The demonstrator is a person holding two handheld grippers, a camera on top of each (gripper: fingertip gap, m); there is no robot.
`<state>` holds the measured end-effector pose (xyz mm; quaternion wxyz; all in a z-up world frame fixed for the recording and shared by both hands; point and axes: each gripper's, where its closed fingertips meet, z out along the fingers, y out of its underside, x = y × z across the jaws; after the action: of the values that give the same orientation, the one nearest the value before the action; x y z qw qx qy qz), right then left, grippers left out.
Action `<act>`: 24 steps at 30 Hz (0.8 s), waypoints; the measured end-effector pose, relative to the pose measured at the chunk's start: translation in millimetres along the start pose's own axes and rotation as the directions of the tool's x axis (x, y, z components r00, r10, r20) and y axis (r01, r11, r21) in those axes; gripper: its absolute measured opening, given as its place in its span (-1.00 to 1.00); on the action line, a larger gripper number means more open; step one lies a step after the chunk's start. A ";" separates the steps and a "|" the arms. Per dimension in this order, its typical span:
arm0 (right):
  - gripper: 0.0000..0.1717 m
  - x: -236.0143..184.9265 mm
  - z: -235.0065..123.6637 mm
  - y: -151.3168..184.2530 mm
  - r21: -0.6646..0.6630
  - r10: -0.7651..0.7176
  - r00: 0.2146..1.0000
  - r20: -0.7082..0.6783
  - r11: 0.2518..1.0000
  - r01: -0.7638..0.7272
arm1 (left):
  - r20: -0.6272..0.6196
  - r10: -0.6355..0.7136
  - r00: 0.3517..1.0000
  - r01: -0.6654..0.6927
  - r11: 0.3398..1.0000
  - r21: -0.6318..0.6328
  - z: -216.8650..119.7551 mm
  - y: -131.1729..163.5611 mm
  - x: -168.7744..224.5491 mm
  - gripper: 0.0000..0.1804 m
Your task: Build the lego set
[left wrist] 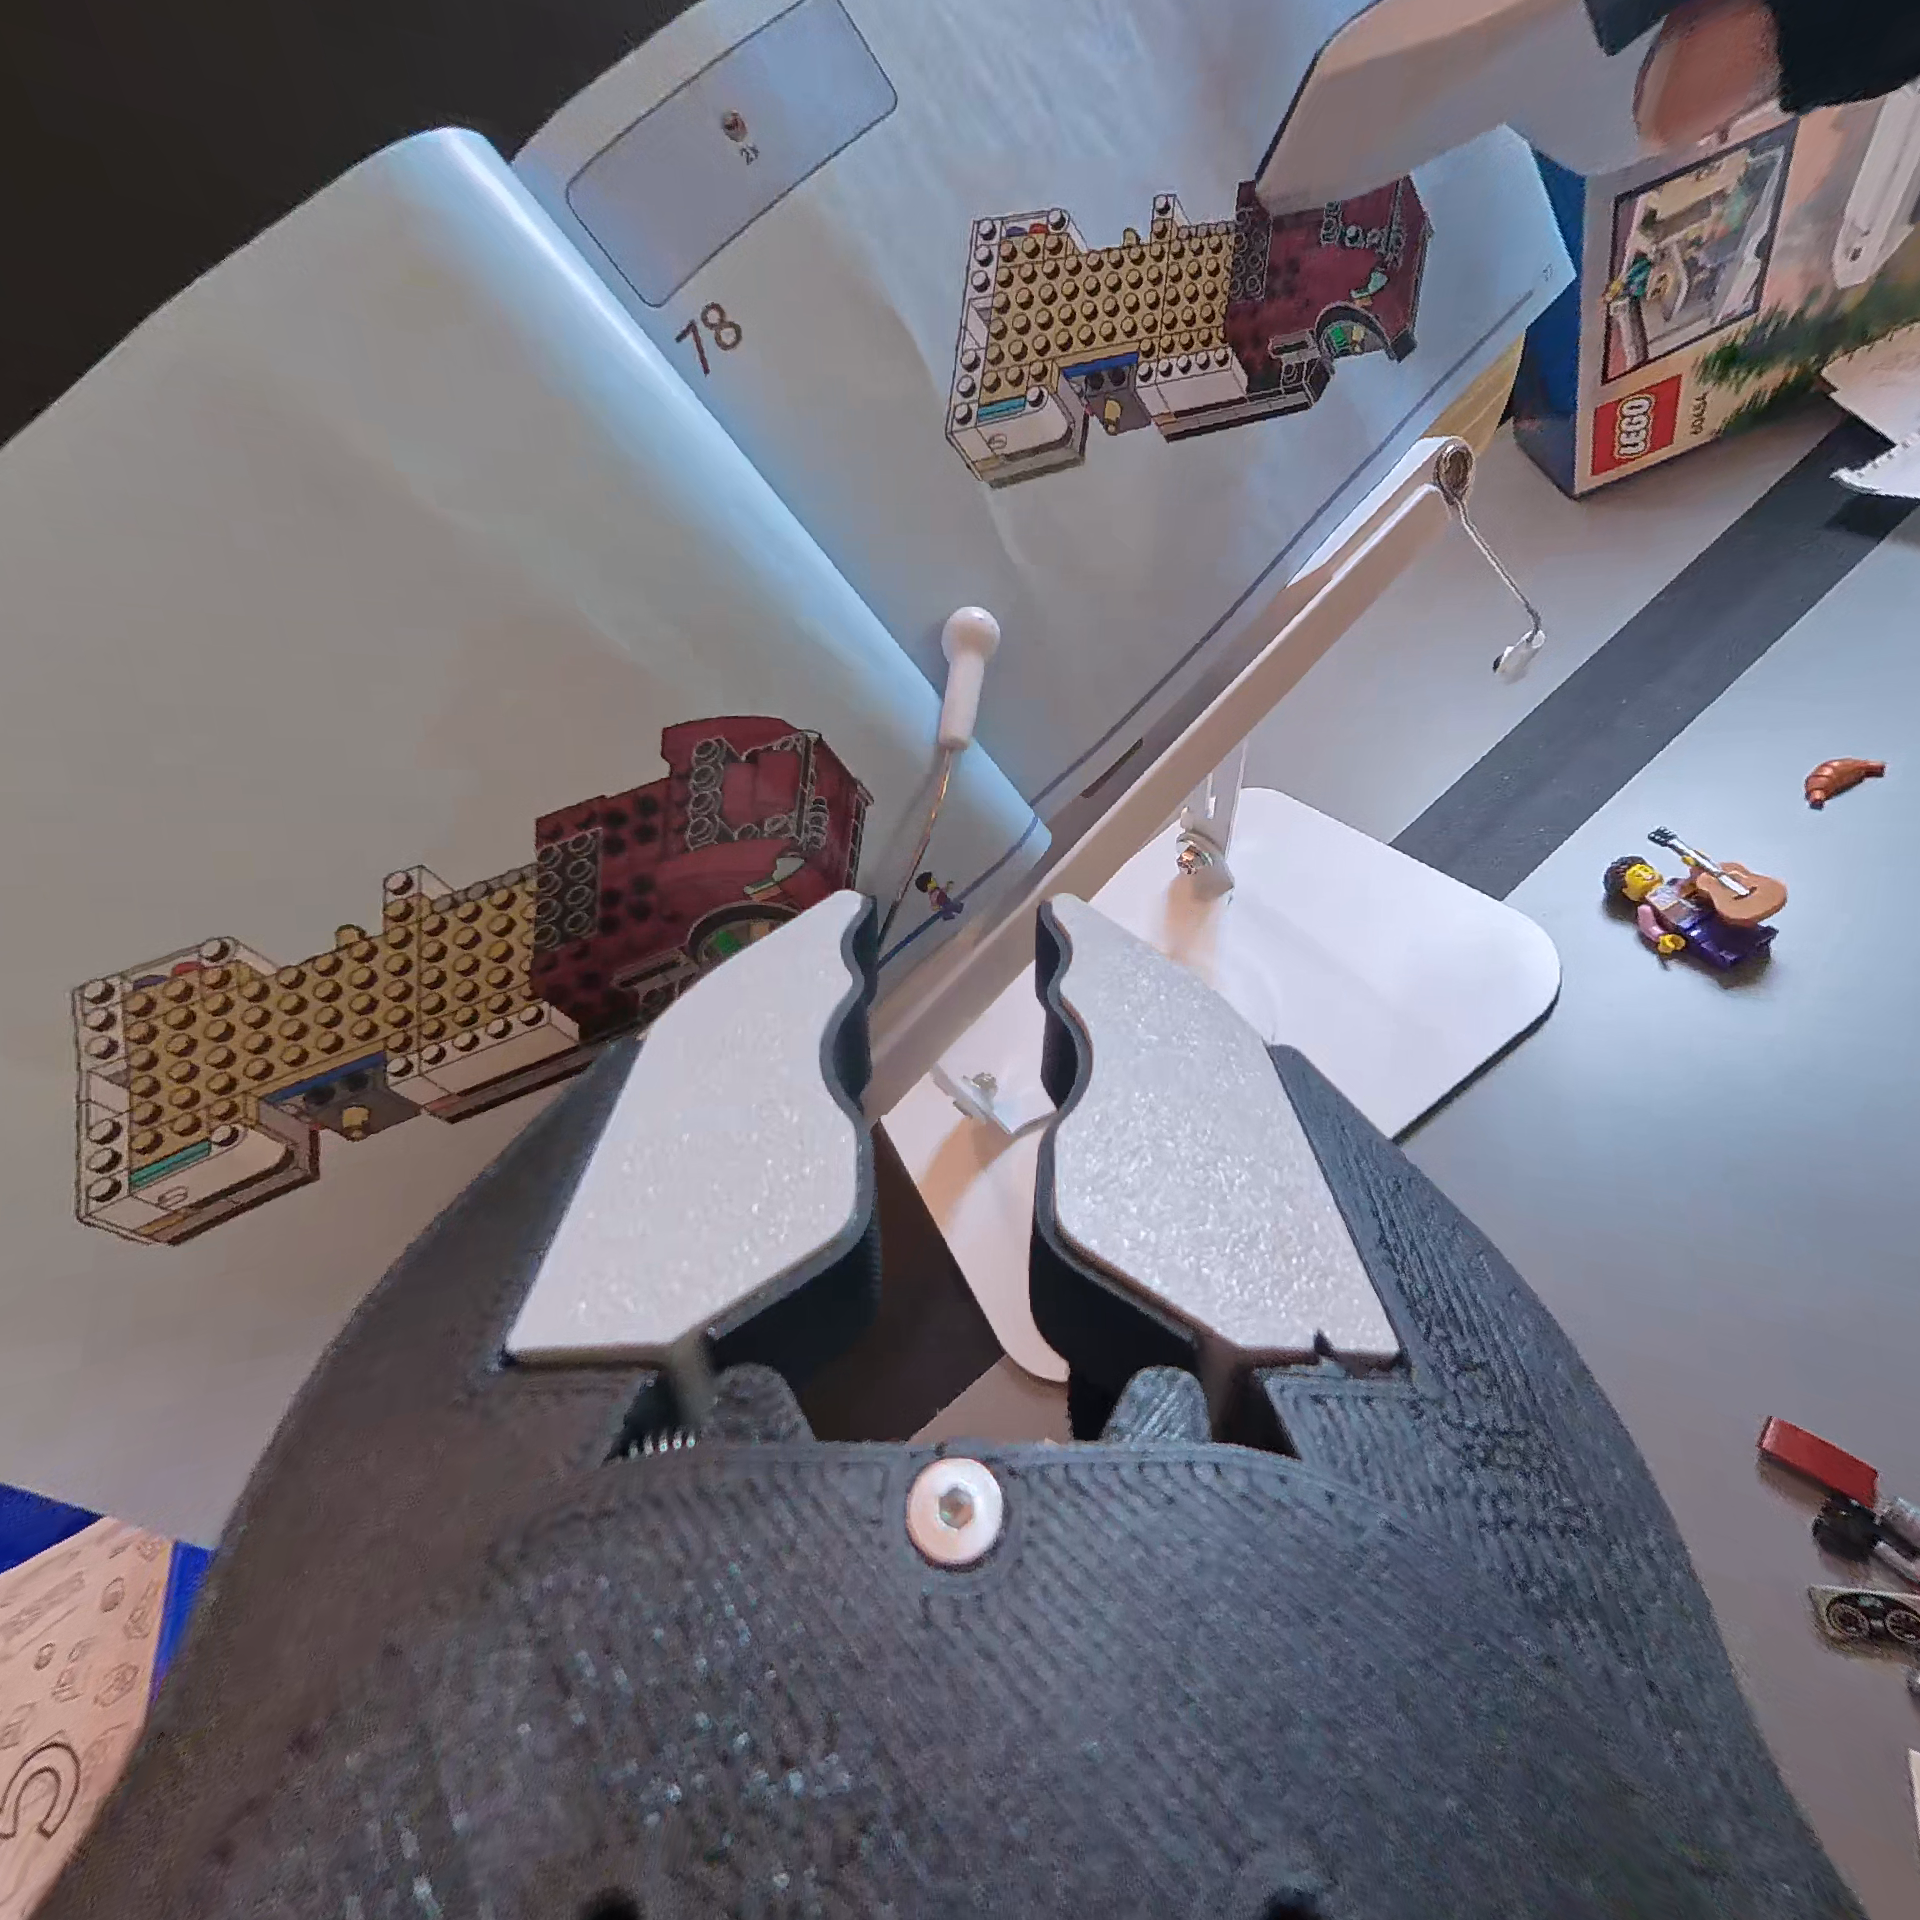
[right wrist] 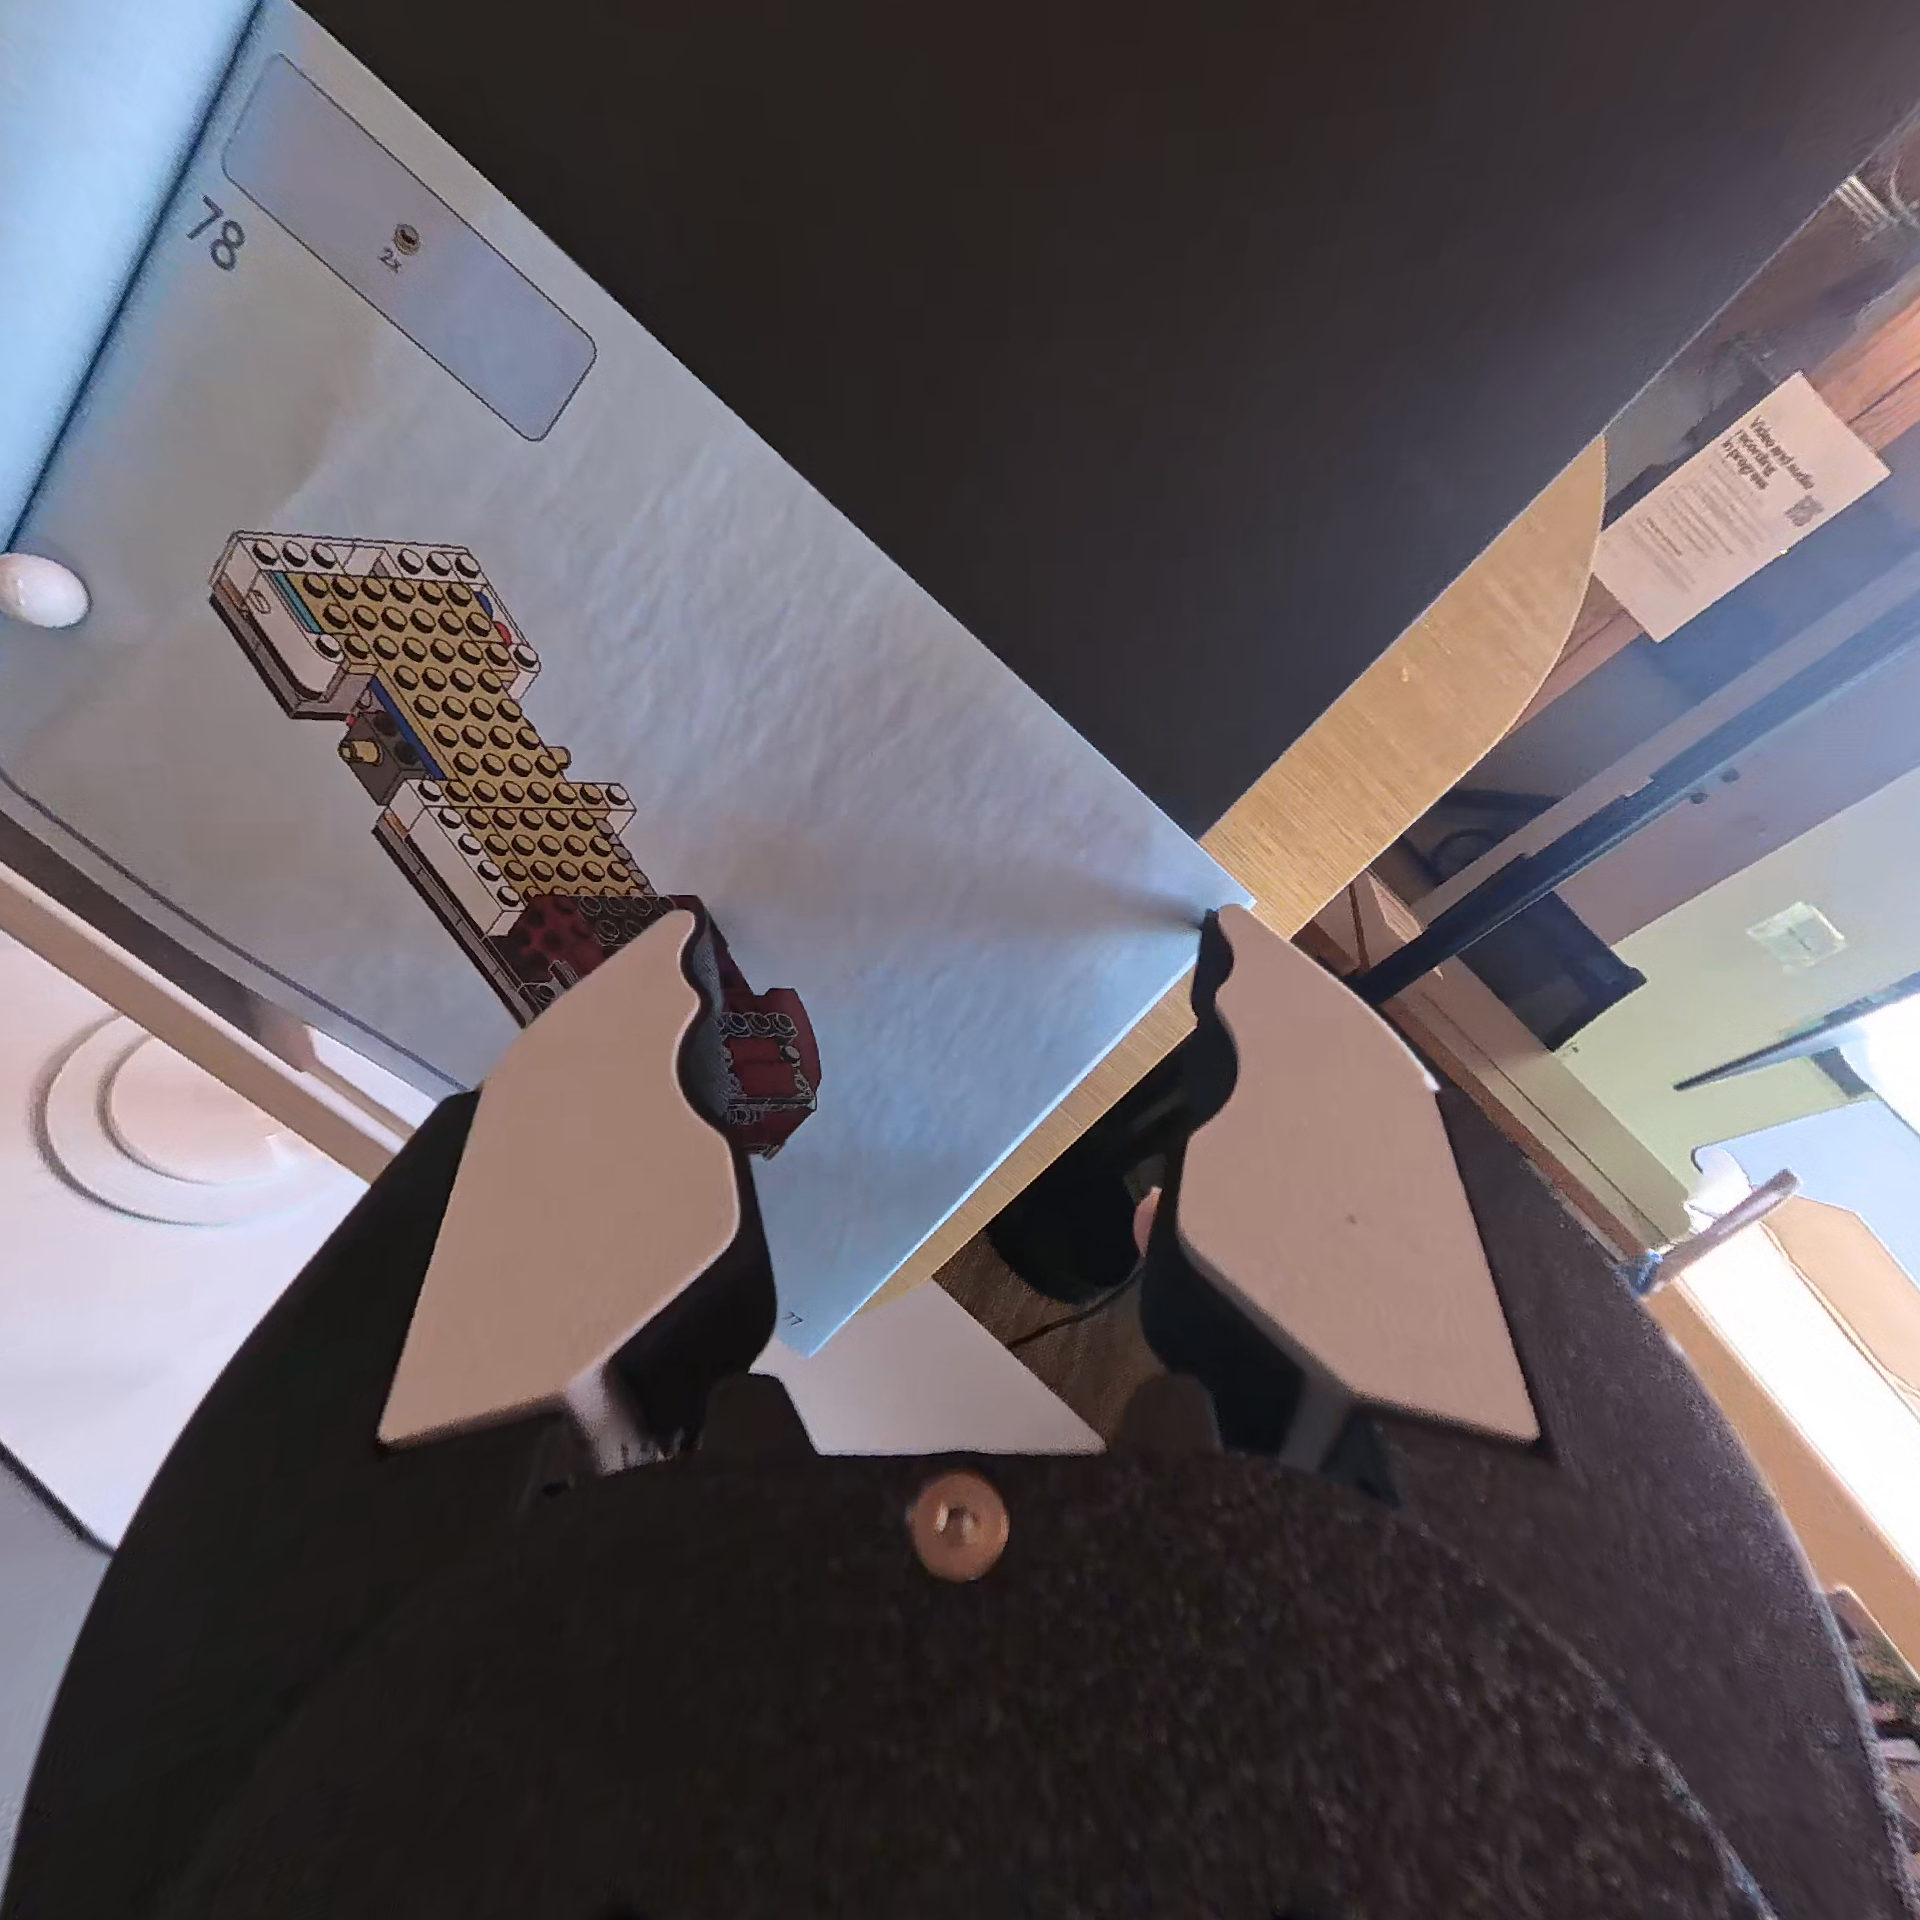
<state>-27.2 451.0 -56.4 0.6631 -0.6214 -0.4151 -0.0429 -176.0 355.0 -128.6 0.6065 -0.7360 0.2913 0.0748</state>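
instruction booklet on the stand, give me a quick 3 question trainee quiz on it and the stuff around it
1. True or false: the instruction booklet rests on a white stand.
2. What does the minifigure lying on the grey table carry? A) guitar B) umbrella C) cup
3. Fill in: the right gripper has its jaws wide apart, and its right fingertip meets the page's ____.

Key: 1 true; 2 A; 3 corner
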 end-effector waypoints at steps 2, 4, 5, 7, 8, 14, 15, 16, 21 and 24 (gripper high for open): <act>0.06 -2.9 1.8 0.7 -0.022 -0.001 1.000 -0.003 1.000 0.000 | 0.019 -0.002 1.000 0.002 1.000 0.002 0.2 0.0 -5.2 -0.82; 0.00 -5.7 2.9 1.4 -0.030 0.004 1.000 -0.003 1.000 -0.004 | 0.040 0.009 0.999 -0.009 1.000 0.007 0.2 0.1 -10.2 -0.96; -0.09 -7.4 3.3 2.0 -0.030 0.009 1.000 -0.002 1.000 -0.009 | 0.035 0.002 0.999 -0.003 1.000 0.012 0.6 -0.4 -10.0 -0.96; -0.24 -12.8 4.1 2.3 -0.027 0.013 1.000 0.004 1.000 -0.013 | 0.034 0.005 0.999 -0.005 1.000 0.012 1.2 -0.8 -9.7 -0.96; -0.34 -17.1 4.2 2.1 -0.023 0.006 1.000 0.014 1.000 -0.006 | 0.036 0.017 0.999 -0.017 1.000 0.007 1.1 -1.0 -9.4 -0.96; -0.99 -40.4 -0.4 3.6 -0.049 -0.006 0.990 0.138 0.999 0.013 | 0.031 0.020 0.999 -0.020 1.000 0.001 0.0 -0.5 -8.1 -0.96; -0.99 -39.7 -2.5 2.3 -0.047 -0.005 0.989 0.148 0.999 0.012 | 0.030 0.018 0.999 -0.018 1.000 0.000 -0.4 -0.5 -8.3 -0.96; -0.98 -37.2 -5.1 0.4 -0.042 -0.004 0.989 0.151 0.999 0.010 | 0.032 0.020 0.999 -0.020 1.000 -0.002 -0.6 -0.5 -8.2 -0.96; -0.51 -5.9 -12.0 -9.9 0.006 0.047 0.997 0.065 0.999 -0.047 | 0.041 0.055 0.998 -0.055 0.998 -0.017 -0.3 -1.3 -5.0 -0.88; -0.37 -11.5 -9.3 -1.1 -0.028 0.102 0.987 0.125 0.995 -0.099 | 0.021 0.061 0.998 -0.060 0.998 -0.022 1.6 -1.6 0.5 -0.76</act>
<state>-30.8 437.5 -61.5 0.6301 -0.6503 -0.4236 0.0255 -174.3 356.5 -127.9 0.5993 -0.7323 0.3062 0.1042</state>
